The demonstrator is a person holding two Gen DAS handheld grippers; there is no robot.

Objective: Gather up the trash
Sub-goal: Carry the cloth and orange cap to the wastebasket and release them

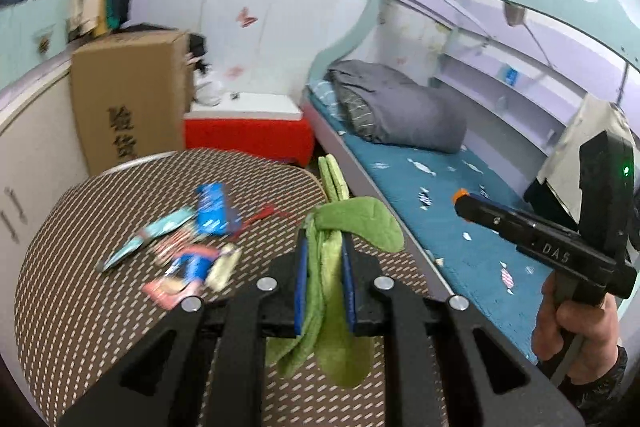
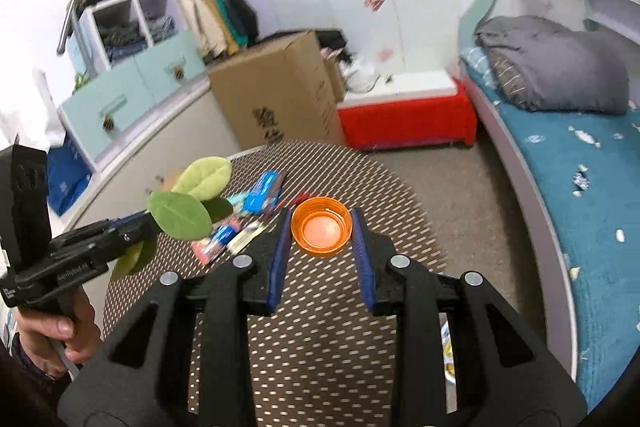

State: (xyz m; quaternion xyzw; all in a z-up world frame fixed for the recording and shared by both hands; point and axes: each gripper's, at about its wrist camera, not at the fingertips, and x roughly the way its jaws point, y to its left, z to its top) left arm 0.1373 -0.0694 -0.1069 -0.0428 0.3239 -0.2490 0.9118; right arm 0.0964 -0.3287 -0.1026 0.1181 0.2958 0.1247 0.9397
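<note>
Left tongs (image 1: 325, 247): clamped on green felt leaf-shaped cloth (image 1: 352, 223), raised above round brown woven table (image 1: 100, 307). Right tongs (image 2: 321, 227): pinching round orange plastic cap (image 2: 321, 229). Crumpled blue and red wrappers (image 1: 200, 243): on table, 10 o'clock of left tongs.

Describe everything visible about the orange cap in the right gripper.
The orange cap is a round, shallow, translucent plastic lid with a ribbed outer wall and a paler inner disc. It faces open side up toward the camera, clamped at its sides between the blue pads of the right gripper, held above the patterned table.
</note>
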